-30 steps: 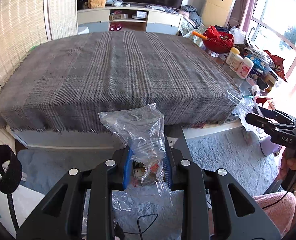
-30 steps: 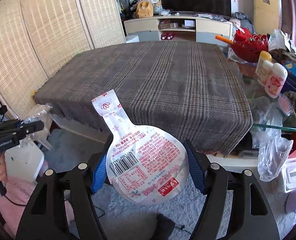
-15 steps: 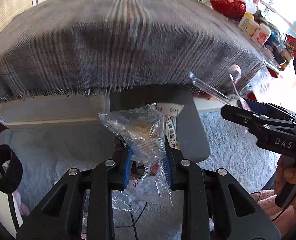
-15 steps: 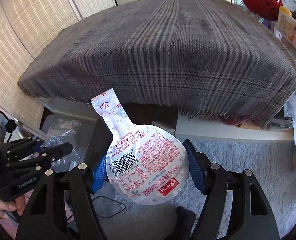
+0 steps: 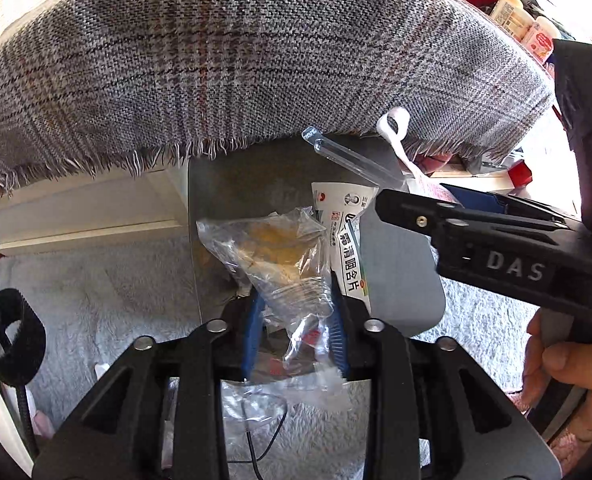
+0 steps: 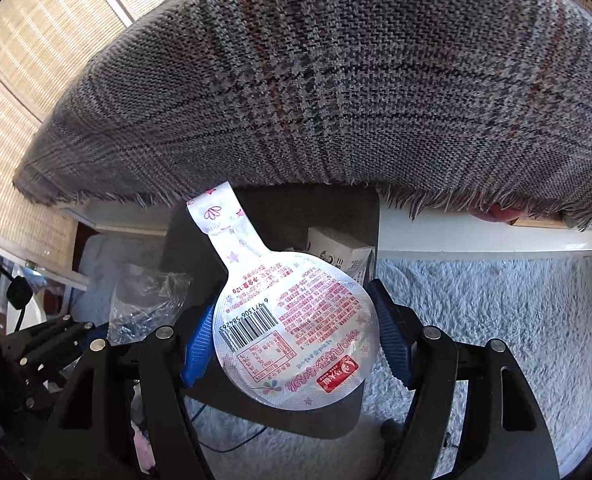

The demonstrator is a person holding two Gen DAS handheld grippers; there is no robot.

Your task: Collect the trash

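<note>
Left gripper (image 5: pixel 296 320) pinches the crumpled clear bag (image 5: pixel 279 268) right over the grey bin (image 5: pixel 400 280) under the plaid-covered table (image 5: pixel 255 60), right gripper (image 6: pixel 291 336) clamps the round foil lid (image 6: pixel 296 332) beside it — best to centre both over the opening before letting go.
</note>
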